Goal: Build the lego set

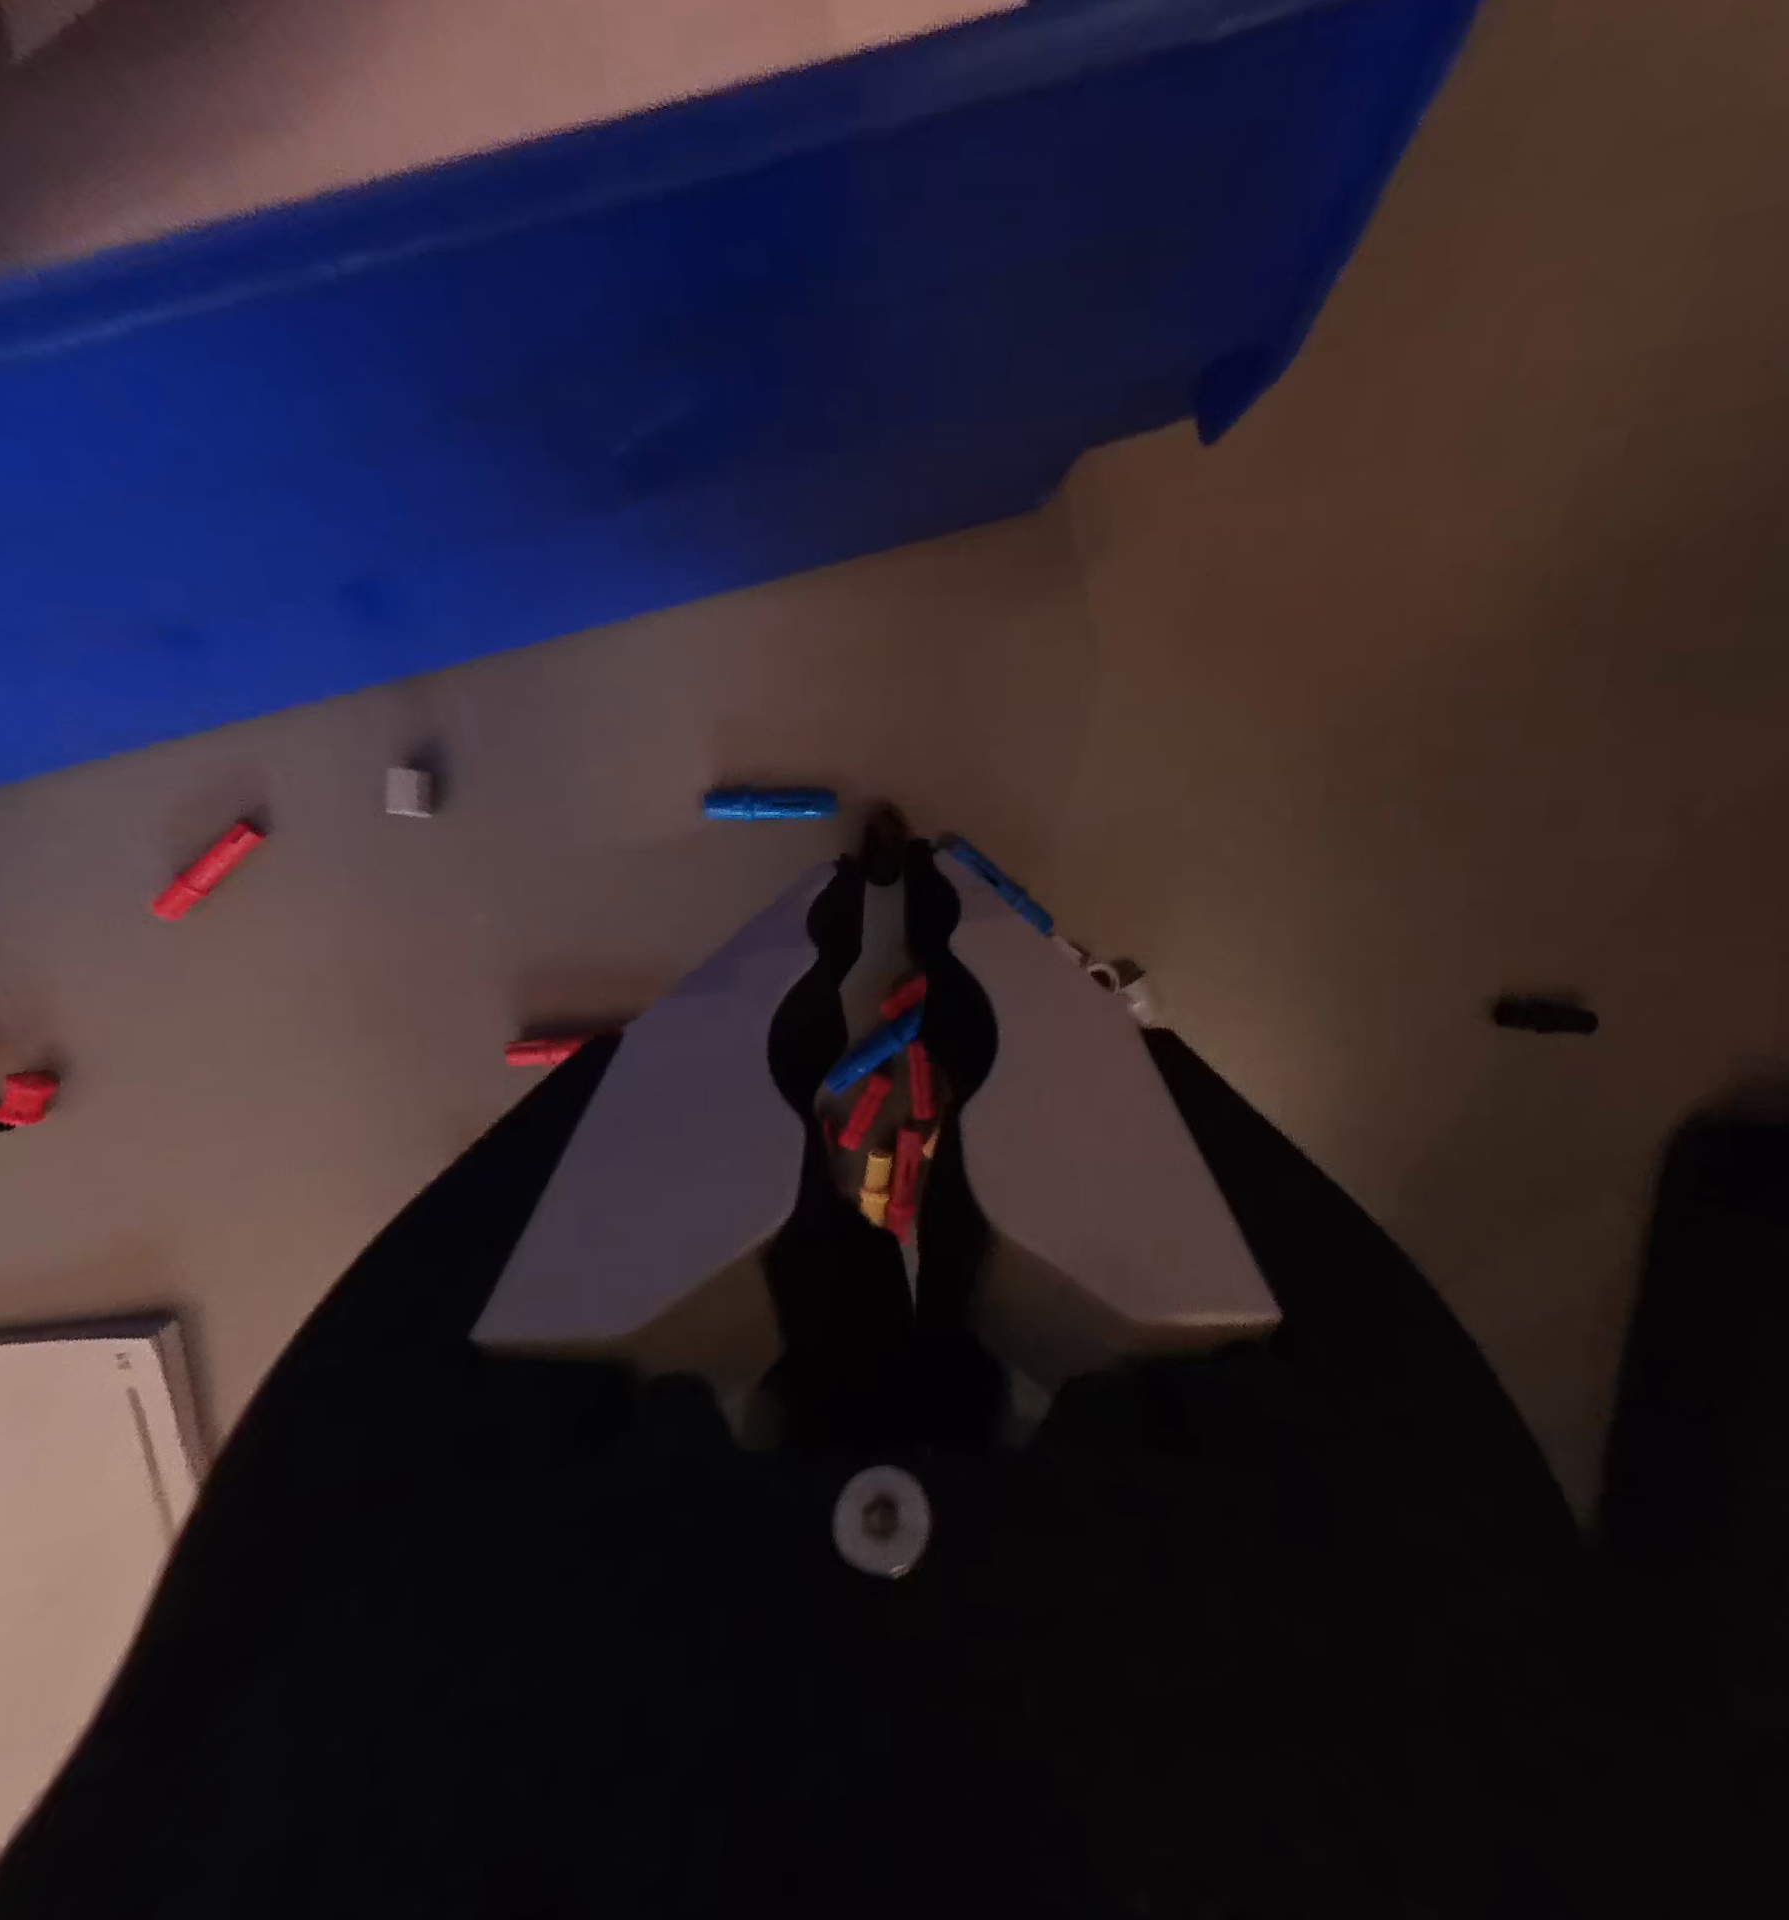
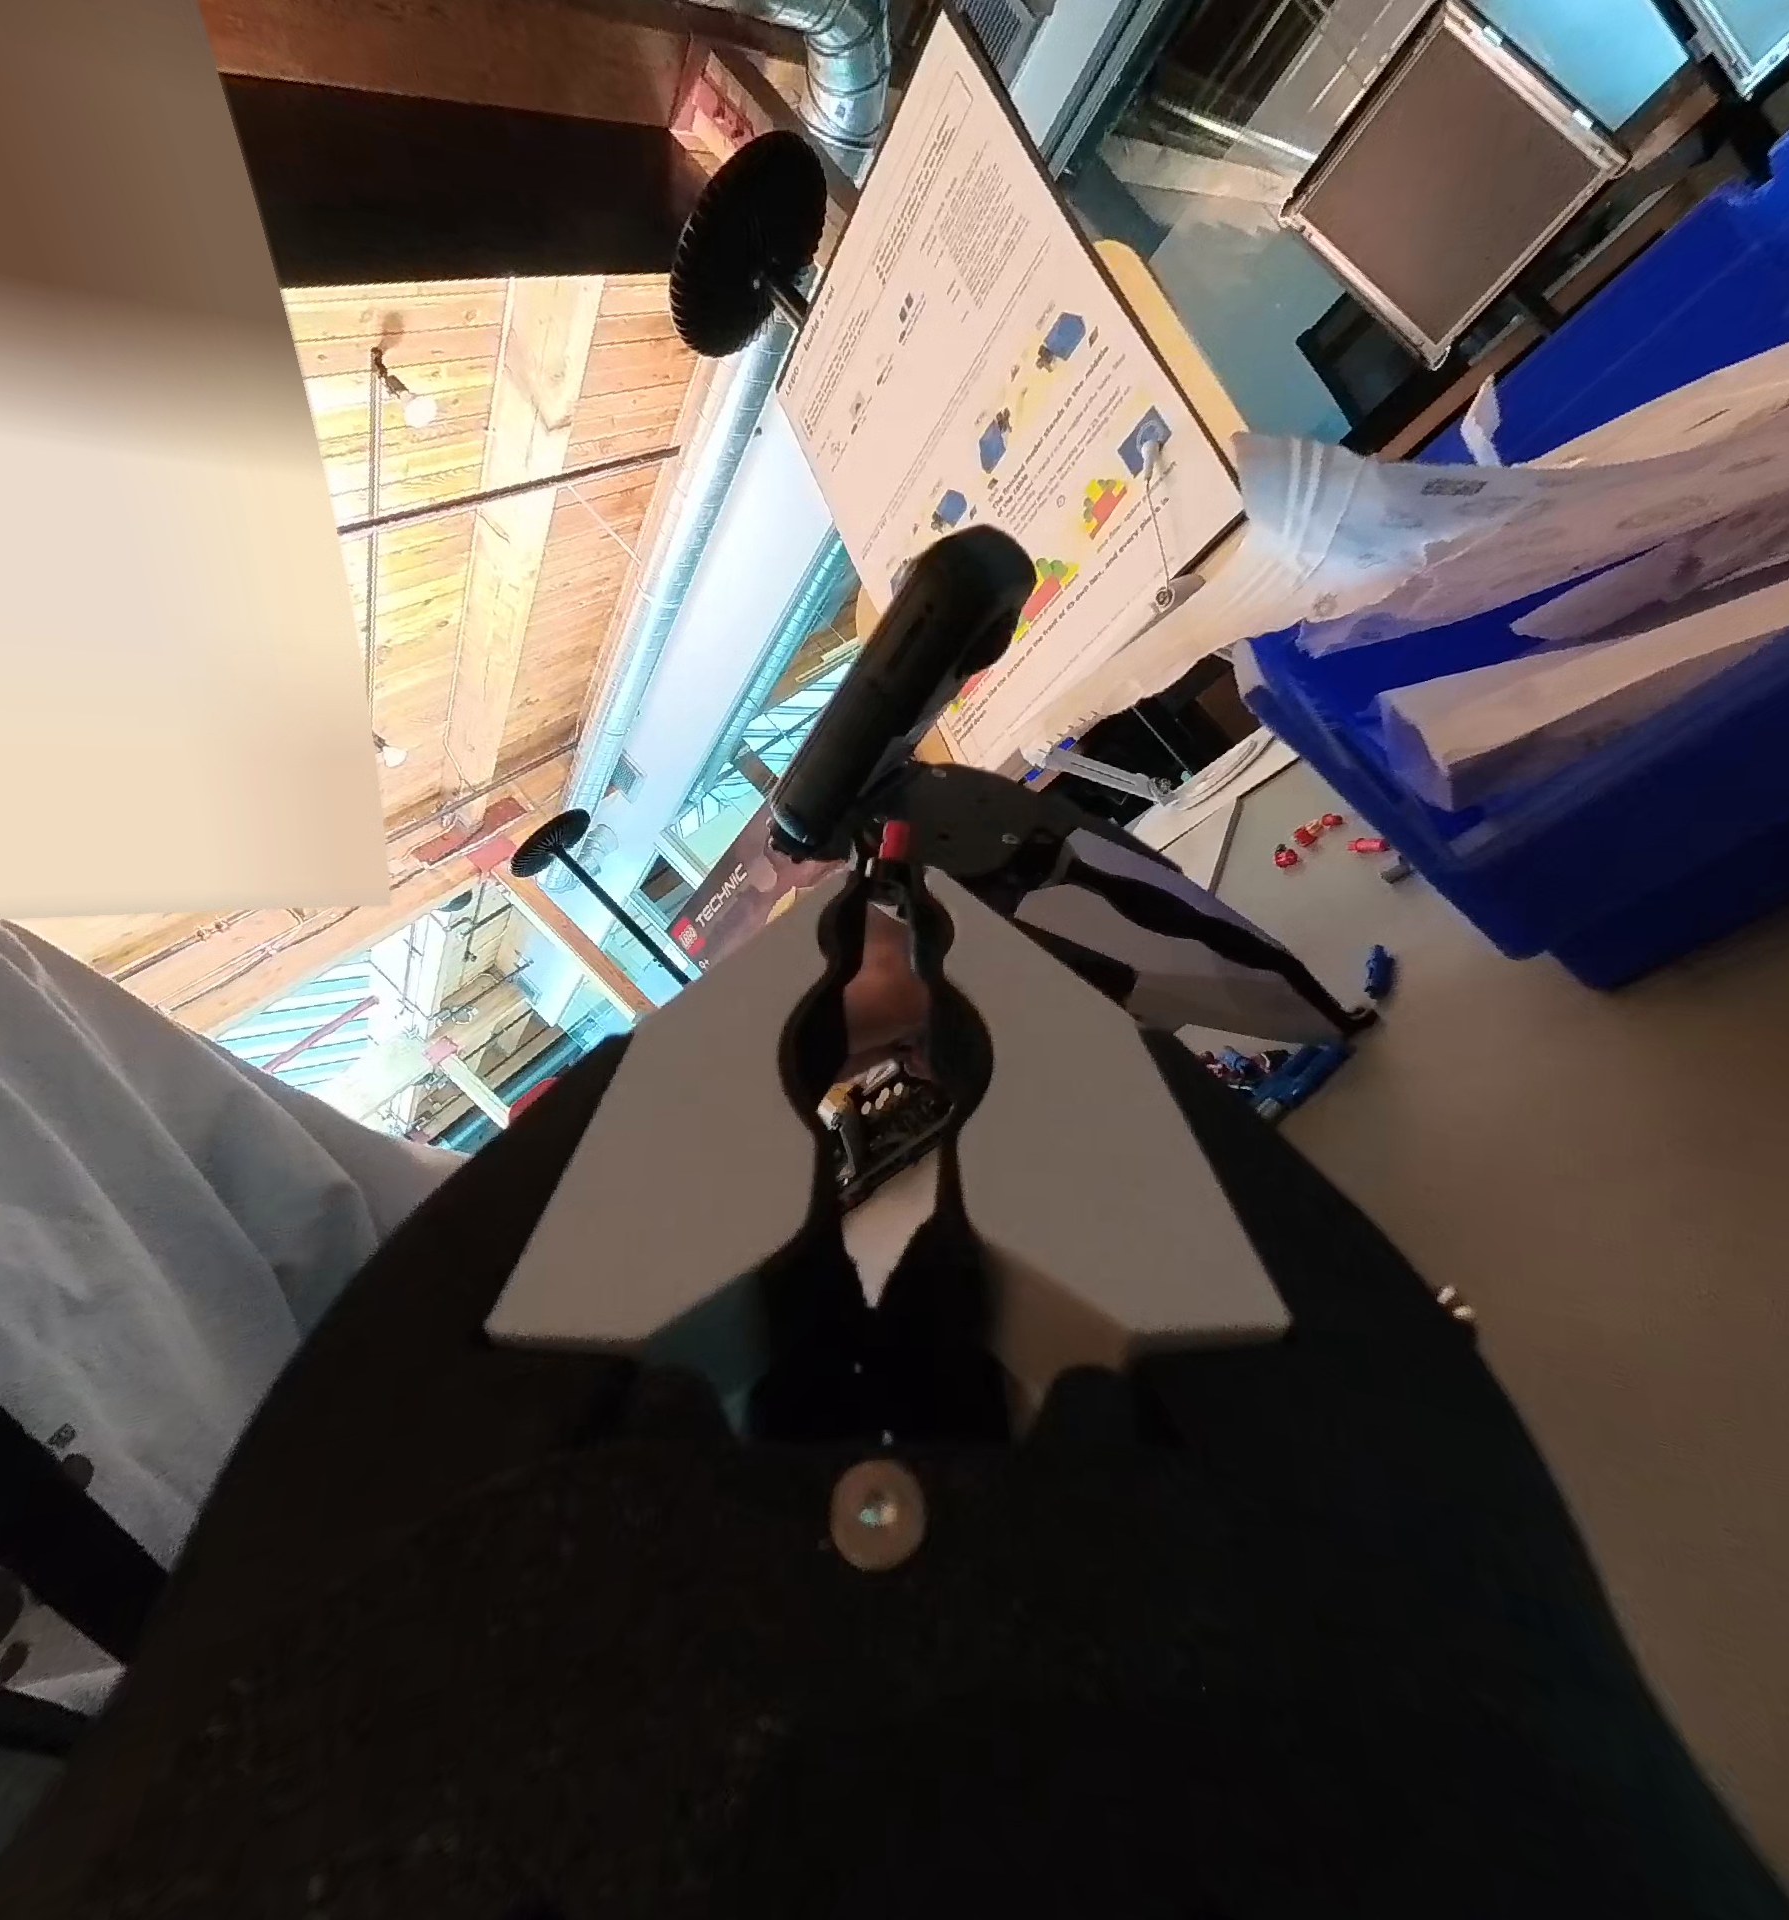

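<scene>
My left gripper (image 1: 884,847) is down at the grey table (image 1: 1285,727), shut on a small dark pin (image 1: 882,829). Two blue pins (image 1: 770,803) (image 1: 999,883) lie beside its tips. Red pins (image 1: 206,871) (image 1: 547,1049), a grey piece (image 1: 409,790) and a black pin (image 1: 1544,1015) lie scattered around. Several red, blue and yellow pins (image 1: 885,1101) show through the gap between the fingers. My right gripper (image 2: 885,878) is raised and tilted, shut on a small red pin (image 2: 895,836). The left gripper also shows in the right wrist view (image 2: 1359,1013), its tips on the table.
A big blue bin (image 1: 557,416) stands right behind the pins; in the right wrist view (image 2: 1648,779) it holds white boxes and a plastic bag (image 2: 1492,520). An instruction sheet (image 2: 1015,343) stands at the back. A white booklet (image 1: 38,1507) lies left. A person's grey sleeve (image 2: 90,1195) is close. The grippers' ends are close to 15 cm from one another. The grey piece (image 1: 409,790) is about 8 cm from my left fingertips and 20 cm from my right.
</scene>
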`<action>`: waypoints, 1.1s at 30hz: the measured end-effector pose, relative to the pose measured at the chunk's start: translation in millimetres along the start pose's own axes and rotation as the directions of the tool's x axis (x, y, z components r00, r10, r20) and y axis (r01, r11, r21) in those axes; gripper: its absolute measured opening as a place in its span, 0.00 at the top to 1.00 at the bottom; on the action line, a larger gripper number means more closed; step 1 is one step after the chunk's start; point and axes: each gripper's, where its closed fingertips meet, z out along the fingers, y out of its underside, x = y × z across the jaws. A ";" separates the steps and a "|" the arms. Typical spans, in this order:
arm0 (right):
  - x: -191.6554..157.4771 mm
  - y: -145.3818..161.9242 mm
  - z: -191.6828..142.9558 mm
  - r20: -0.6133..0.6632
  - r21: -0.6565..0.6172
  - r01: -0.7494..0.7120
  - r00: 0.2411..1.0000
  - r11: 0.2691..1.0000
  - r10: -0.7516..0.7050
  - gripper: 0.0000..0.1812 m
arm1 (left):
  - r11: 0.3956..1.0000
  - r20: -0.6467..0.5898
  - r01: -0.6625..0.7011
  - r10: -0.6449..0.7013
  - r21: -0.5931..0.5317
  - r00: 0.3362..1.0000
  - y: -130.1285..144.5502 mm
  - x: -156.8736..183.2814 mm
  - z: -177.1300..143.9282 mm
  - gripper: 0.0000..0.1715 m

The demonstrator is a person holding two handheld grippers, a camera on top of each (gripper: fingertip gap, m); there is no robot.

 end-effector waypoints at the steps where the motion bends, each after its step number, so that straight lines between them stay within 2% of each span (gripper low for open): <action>1: -0.1 0.4 0.1 0.002 -0.002 -0.002 1.000 1.000 0.002 0.97 | 1.000 0.003 -0.026 0.026 -0.005 1.000 0.0 0.1 0.0 0.98; 5: -0.7 1.6 0.8 0.005 -0.010 0.001 1.000 1.000 0.000 0.97 | 0.984 0.016 -0.178 0.178 -0.003 0.984 -1.0 0.2 0.4 0.98; 8: -1.7 3.4 1.7 0.014 -0.026 0.009 1.000 1.000 -0.009 0.97 | 0.972 -0.002 -0.223 0.223 0.071 0.975 -6.2 3.9 -2.3 0.98; 10: 0.0 4.1 1.8 0.004 -0.038 0.020 1.000 0.999 -0.020 0.97 | 0.958 -0.057 -0.193 0.210 0.211 0.976 -15.2 17.9 -19.6 0.98; 12: 2.7 7.7 3.4 -0.011 -0.076 0.039 0.999 0.996 -0.040 0.97 | 0.914 -0.138 -0.115 0.181 0.388 0.974 -20.8 35.6 -52.3 0.98; 14: -0.5 19.9 8.1 0.015 -0.174 0.077 0.997 0.982 -0.076 0.97 | 0.833 -0.322 0.089 0.111 0.546 0.940 -18.1 57.4 -95.3 0.97; 16: -10.6 47.2 16.3 0.092 -0.355 0.134 0.990 0.925 -0.108 0.97 | 0.754 -0.519 0.313 0.044 0.578 0.854 -1.3 74.4 -131.7 0.97; 18: -30.3 82.8 25.4 0.189 -0.553 0.149 0.981 0.820 -0.052 0.97 | 0.708 -0.605 0.435 -0.015 0.556 0.796 26.0 84.3 -151.7 0.97; 19: -43.4 95.7 31.2 0.237 -0.601 0.162 0.971 0.783 -0.019 0.97 | 0.693 -0.634 0.471 -0.026 0.546 0.773 40.4 91.4 -161.0 0.97; 23: -90.3 138.6 50.5 0.386 -0.709 0.202 0.913 0.675 0.132 0.97 | 0.655 -0.640 0.507 -0.047 0.560 0.767 95.1 112.4 -197.3 0.98; 27: -123.7 174.3 58.9 0.474 -0.777 0.248 0.835 0.578 0.280 0.97 | 0.577 -0.642 0.573 -0.107 0.582 0.759 141.1 120.0 -216.6 0.98; 29: -134.6 188.5 65.9 0.489 -0.796 0.268 0.814 0.543 0.314 0.97 | 0.513 -0.663 0.622 -0.129 0.591 0.737 156.0 118.7 -225.1 0.98; 33: -156.6 206.6 76.4 0.510 -0.814 0.327 0.798 0.480 0.321 0.97 | 0.440 -0.675 0.648 -0.120 0.621 0.728 174.1 118.4 -239.6 0.98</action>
